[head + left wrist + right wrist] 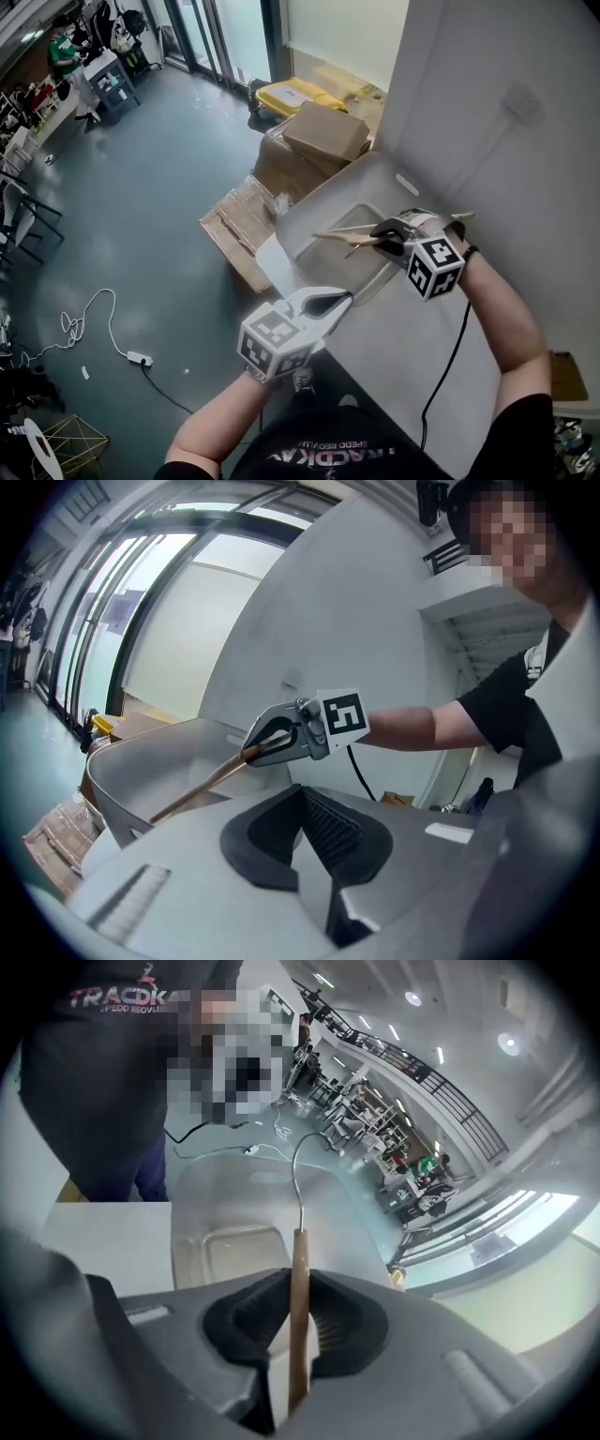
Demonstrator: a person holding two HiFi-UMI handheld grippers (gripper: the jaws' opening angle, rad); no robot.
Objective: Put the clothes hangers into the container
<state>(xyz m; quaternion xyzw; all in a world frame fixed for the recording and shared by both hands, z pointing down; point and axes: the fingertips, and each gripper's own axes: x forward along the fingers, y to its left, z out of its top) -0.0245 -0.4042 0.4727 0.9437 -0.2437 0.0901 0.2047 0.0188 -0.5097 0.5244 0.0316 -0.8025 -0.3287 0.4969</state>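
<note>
wooden clothes hanger (298, 1265) was pinched in the jaws of our right gripper (298, 1324), over the open grey container (323, 199); our left gripper (339, 300) hung near its rim, jaws pressed together on nothing

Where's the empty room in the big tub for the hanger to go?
The tub has a floor that looks bare, walled all round; the wooden hanger in the right gripper is over it. The white table is bare too, between the left gripper and the black cable. Beyond the tub it's crowded with cardboard boxes.
</note>
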